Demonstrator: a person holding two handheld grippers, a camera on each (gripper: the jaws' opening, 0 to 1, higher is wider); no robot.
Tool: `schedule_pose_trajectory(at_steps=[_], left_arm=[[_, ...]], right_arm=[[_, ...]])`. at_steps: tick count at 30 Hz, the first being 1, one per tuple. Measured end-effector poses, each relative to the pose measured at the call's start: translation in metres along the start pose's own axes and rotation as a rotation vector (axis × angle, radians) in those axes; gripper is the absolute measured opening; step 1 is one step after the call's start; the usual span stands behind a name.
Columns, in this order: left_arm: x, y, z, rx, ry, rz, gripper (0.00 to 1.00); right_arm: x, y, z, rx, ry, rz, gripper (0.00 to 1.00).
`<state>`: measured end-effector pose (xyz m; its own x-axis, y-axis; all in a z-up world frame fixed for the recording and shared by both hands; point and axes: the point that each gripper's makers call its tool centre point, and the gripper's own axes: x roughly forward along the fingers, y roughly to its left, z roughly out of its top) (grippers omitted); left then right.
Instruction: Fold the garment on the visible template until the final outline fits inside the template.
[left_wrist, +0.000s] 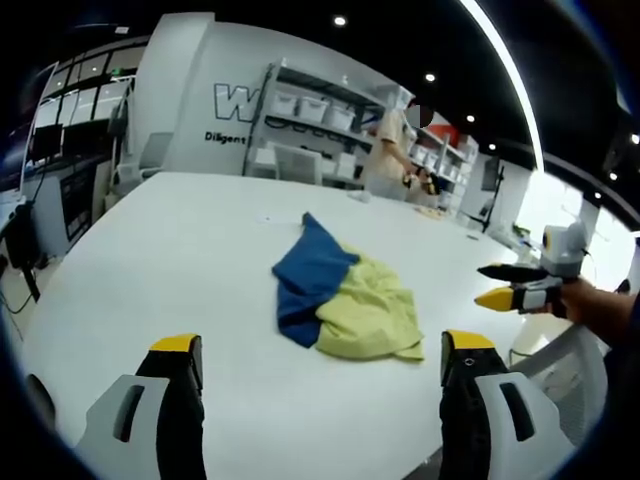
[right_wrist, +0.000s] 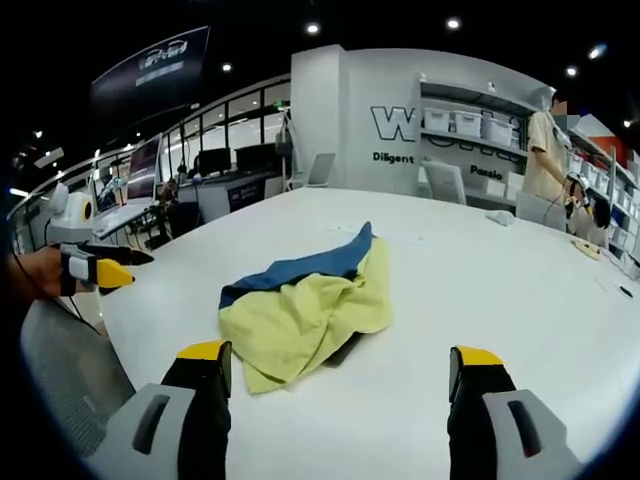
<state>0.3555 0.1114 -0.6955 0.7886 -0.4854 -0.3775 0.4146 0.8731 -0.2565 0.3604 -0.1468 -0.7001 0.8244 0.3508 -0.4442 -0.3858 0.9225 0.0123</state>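
A crumpled garment (left_wrist: 340, 295), part blue and part pale yellow, lies in a heap on the white table (left_wrist: 180, 250). In the left gripper view my left gripper (left_wrist: 322, 345) is open, its yellow-tipped jaws wide apart just short of the heap, touching nothing. My right gripper (left_wrist: 508, 284) comes in from the right, held by a hand, off the garment's right side. In the right gripper view the garment (right_wrist: 305, 300) lies ahead of my open right gripper (right_wrist: 340, 353), and my left gripper (right_wrist: 100, 265) hovers at the table's left edge.
A person (left_wrist: 385, 150) stands at the far end of the table by shelves of white bins (left_wrist: 320, 105). A mesh chair back (right_wrist: 65, 375) sits close at lower left. Desks with monitors (right_wrist: 220, 165) line the room behind the table.
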Motion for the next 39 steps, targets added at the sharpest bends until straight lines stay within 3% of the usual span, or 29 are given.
schedule_pose_trajectory(at_steps=[39], left_arm=[[0.0010,0.0001,-0.0039,0.002,0.019,-0.007,0.92]], right_arm=[[0.0020,0.0019,-0.0041,-0.012,0.024,0.005,0.92]])
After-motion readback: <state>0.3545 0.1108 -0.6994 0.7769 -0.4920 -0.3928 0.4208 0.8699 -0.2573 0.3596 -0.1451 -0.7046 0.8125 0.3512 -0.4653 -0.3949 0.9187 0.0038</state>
